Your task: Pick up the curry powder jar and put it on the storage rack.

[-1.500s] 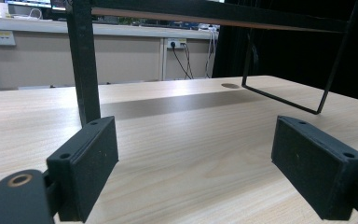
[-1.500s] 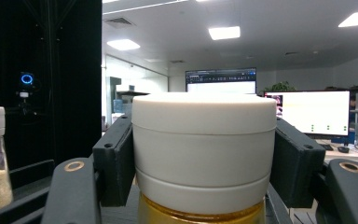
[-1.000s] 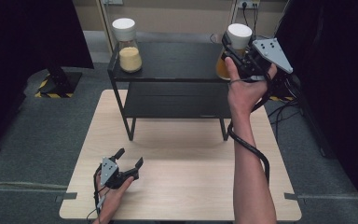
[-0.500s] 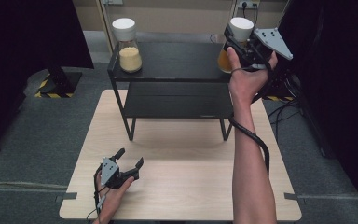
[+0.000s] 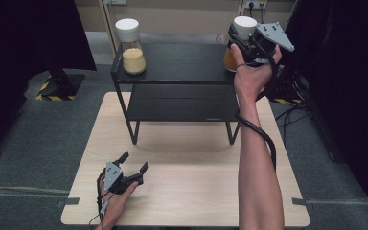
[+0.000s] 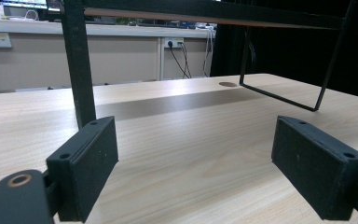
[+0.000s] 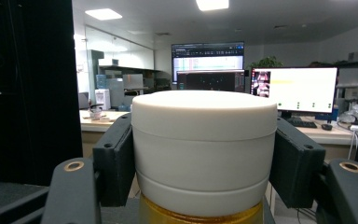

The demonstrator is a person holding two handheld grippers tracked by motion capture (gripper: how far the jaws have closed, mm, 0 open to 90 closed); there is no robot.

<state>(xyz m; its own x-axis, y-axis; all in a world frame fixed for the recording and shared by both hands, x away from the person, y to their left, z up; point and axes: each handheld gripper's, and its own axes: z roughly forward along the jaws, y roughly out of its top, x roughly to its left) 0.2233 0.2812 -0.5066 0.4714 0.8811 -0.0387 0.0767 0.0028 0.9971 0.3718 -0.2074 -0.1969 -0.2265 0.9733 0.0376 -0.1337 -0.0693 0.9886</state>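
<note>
A jar with a white lid (image 5: pixel 244 24) and orange contents (image 5: pixel 229 60) is held at the right end of the black shelf's top (image 5: pixel 182 62); I cannot tell if its base touches the shelf. My right gripper (image 5: pixel 243 39) is shut on its lid (image 7: pixel 204 149), both pads pressed against the lid's sides. A second jar (image 5: pixel 131 48), white-lidded with pale yellow grains, stands at the shelf's left end. My left gripper (image 5: pixel 133 165) rests on the wooden table (image 5: pixel 196 163) near its front left, open, with nothing between its jaws (image 6: pixel 191 163).
The black two-level shelf stands at the table's far half; its leg (image 6: pixel 79 70) and wire foot (image 6: pixel 284 93) rise ahead of the left gripper. A black cable (image 5: pixel 256 134) trails along the right forearm. Dark curtains flank the table, and monitors (image 7: pixel 293 88) stand in the room beyond.
My right gripper has carried the white-lidded jar away from me and slightly up along the shelf's right end. The left gripper has stayed in place.
</note>
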